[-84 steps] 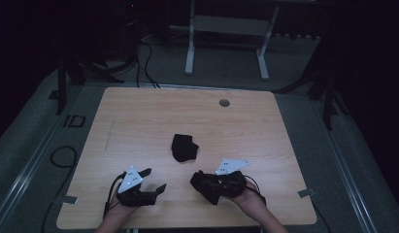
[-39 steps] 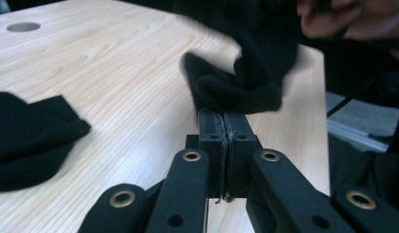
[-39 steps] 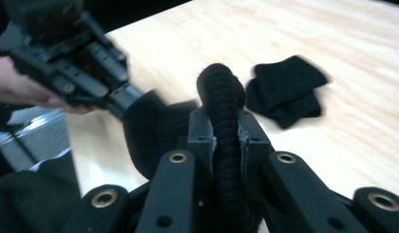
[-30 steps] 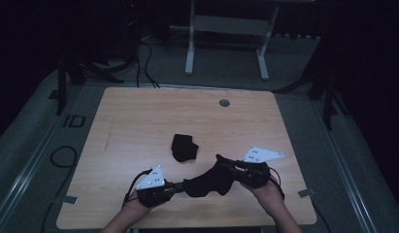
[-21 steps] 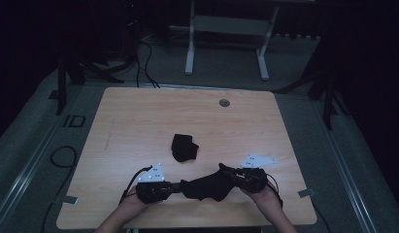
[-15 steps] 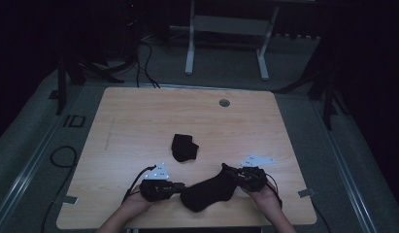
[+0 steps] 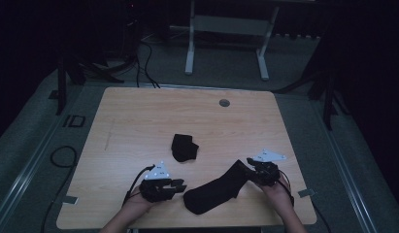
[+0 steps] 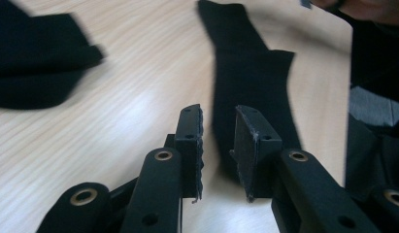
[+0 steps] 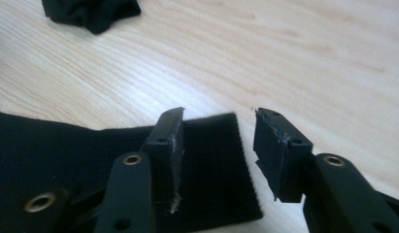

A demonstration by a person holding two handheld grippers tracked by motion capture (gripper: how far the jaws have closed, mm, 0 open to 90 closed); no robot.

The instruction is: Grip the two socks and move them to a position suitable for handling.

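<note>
1. At the near edge of the wooden counter (image 7: 139,121), the person's left hand (image 7: 134,206) and right hand (image 7: 279,191) come in from below, each holding a tool.
2. The left tool (image 7: 179,186) lies low over the counter near its front edge, its jaws parted with nothing between them. In the left gripper view the left tool (image 8: 219,145) points at the toe end of a flat black sock (image 8: 250,92), the jaws apart just short of the fabric.
3. The flat black sock (image 7: 216,189) is spread out on the counter between the two tools, running slantwise from near the left tool up toward the right one.
4. The right tool (image 7: 249,170) sits at the sock's upper, cuff end. In the right gripper view the right tool (image 9: 219,145) has its jaws spread wide; the ribbed cuff of the sock (image 9: 207,170) lies flat beneath and between them, and I cannot tell whether the left jaw touches it.
5. Farther in, near the middle of the counter, a second black sock (image 7: 183,147) lies crumpled in a heap, well apart from both tools.
6. Toward the far edge sits a small round grey cable port (image 7: 224,103).
7. Beyond the counter, on the dim carpeted floor, stand the white legs of a frame (image 7: 190,48) and some trailing cables (image 7: 146,63).
</note>
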